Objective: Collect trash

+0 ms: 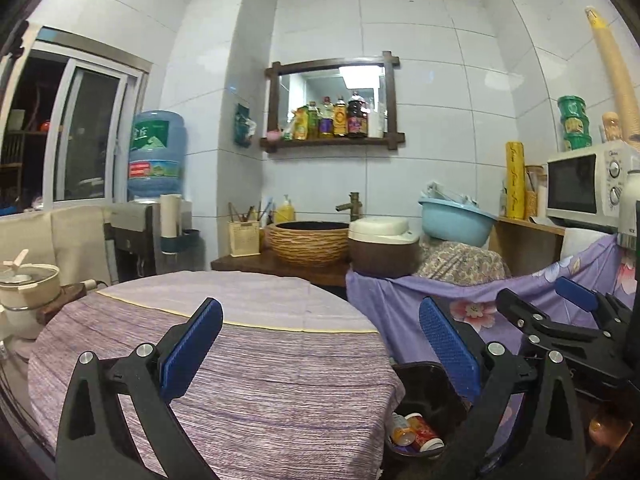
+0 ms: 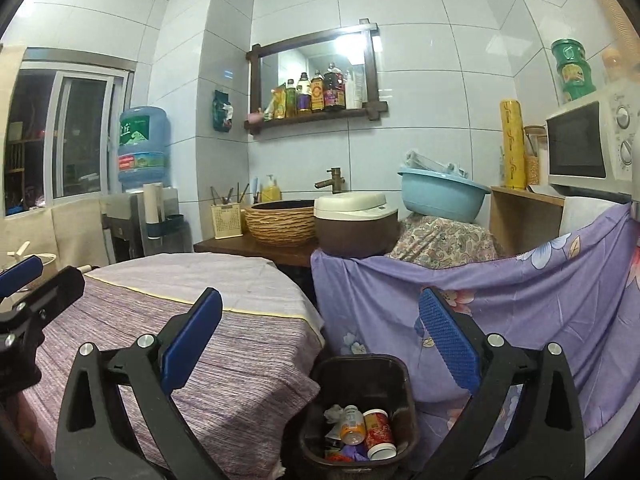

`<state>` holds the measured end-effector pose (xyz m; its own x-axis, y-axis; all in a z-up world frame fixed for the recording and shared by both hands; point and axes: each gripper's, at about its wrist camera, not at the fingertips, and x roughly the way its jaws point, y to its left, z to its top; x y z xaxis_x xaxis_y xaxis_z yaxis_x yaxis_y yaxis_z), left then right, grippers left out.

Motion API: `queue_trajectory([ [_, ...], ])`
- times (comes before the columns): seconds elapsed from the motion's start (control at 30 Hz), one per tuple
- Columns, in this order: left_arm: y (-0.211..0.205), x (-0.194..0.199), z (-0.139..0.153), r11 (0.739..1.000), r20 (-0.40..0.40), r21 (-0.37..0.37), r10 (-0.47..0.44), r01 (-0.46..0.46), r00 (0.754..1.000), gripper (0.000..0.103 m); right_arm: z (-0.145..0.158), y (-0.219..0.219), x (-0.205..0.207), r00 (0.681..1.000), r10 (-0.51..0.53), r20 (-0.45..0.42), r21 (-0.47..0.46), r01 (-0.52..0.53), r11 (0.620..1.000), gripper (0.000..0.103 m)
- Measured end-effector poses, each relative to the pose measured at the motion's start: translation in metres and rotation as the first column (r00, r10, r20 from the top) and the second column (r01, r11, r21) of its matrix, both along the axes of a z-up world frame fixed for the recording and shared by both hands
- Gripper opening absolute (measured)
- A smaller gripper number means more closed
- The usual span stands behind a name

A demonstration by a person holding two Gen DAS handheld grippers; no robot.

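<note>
A dark trash bin (image 2: 360, 408) stands on the floor beside the round table (image 2: 224, 344), which wears a purple striped cloth. In the bin lie a red paper cup (image 2: 379, 428), an orange bottle (image 2: 352, 426) and crumpled scraps. The bin also shows in the left wrist view (image 1: 430, 404). My left gripper (image 1: 320, 344) is open and empty above the table (image 1: 248, 360). My right gripper (image 2: 320, 340) is open and empty above the bin. The right gripper shows at the right of the left wrist view (image 1: 560, 304).
A floral purple sheet (image 2: 520, 300) covers furniture at the right of the bin. Behind stand a rice cooker (image 2: 356, 224), a woven basin (image 2: 280, 220), a blue bowl (image 2: 444, 194) and a microwave (image 2: 592, 144). A water dispenser (image 1: 154, 160) and a pot (image 1: 28, 284) are at left.
</note>
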<state>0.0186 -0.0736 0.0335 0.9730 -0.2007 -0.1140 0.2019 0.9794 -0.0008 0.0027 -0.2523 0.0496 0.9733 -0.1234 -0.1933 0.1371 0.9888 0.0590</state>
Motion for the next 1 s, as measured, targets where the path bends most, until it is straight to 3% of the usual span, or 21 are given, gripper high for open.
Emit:
queue_trajectory([
  [0.27, 0.007, -0.007, 0.003, 0.999, 0.016, -0.002, 0.049, -0.049, 0.999, 0.098, 0.007, 0.013, -0.007, 1.0, 0.018, 0.006, -0.034, -0.018, 0.999, 0.097],
  [1.0, 0.011, -0.002, 0.001, 0.998, -0.021, -0.009, 0.057, -0.058, 0.998, 0.098, 0.009, 0.014, -0.009, 1.0, -0.015, 0.019, -0.067, 0.016, 0.998, 0.097],
])
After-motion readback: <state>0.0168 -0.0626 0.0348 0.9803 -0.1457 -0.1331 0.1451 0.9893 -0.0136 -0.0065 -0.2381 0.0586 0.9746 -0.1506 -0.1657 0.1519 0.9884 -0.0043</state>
